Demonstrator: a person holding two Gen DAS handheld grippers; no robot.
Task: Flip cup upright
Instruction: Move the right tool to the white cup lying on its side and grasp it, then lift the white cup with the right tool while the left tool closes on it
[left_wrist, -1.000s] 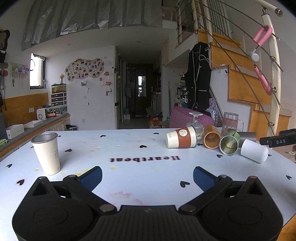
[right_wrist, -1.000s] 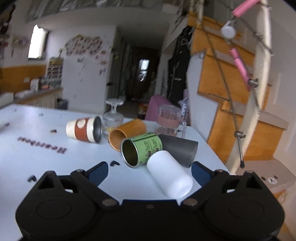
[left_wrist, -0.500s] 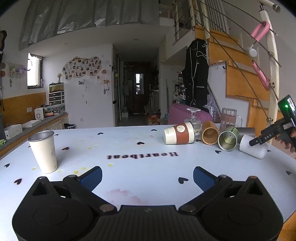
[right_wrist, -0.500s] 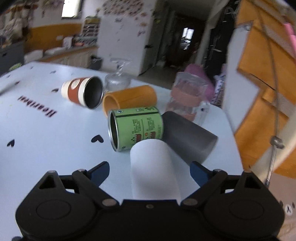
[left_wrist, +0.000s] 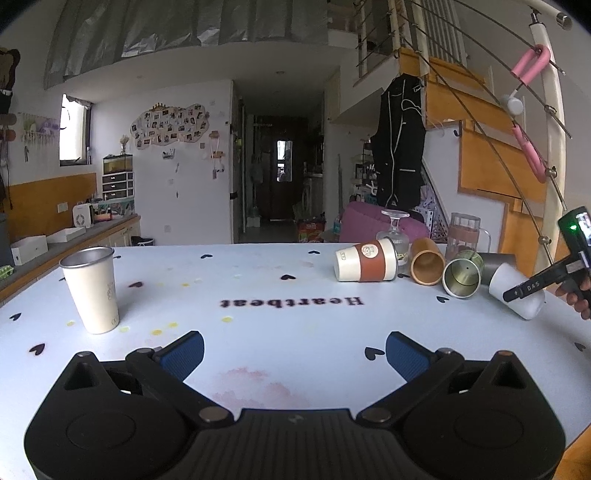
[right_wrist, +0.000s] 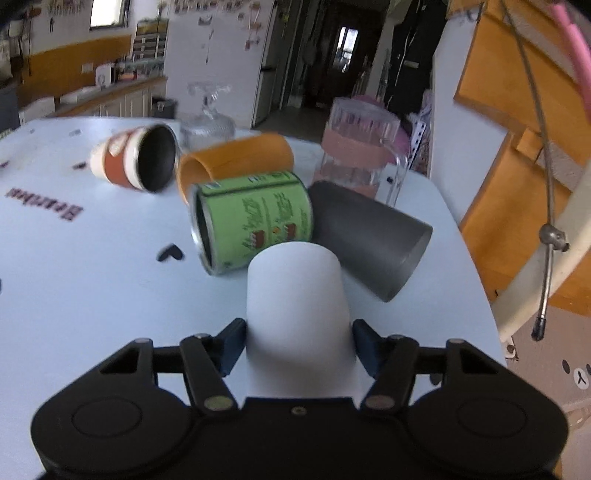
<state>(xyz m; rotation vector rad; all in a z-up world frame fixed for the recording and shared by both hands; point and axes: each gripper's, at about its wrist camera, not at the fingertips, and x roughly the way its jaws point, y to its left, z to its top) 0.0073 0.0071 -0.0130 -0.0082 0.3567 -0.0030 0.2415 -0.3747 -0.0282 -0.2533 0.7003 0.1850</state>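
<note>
- Motion blur softens my right view; the white cup's (right_wrist: 297, 317) near end is hidden behind my right gripper (right_wrist: 298, 345)
- It lies on the table (right_wrist: 92, 295), long axis pointing away toward the green can (right_wrist: 255, 221)
- Right pads flank it, contact unclear; left gripper (left_wrist: 294, 350) gapes empty

The tabletop (left_wrist: 258, 280) carries the word "Heartbeat" (left_wrist: 292, 302) in dark letters near its middle, read upside down from the left wrist view. The right gripper's finger (left_wrist: 532, 286) at the right edge bears white letters "DAS". The green can's (right_wrist: 258, 225) label print is too blurred to read.
</note>
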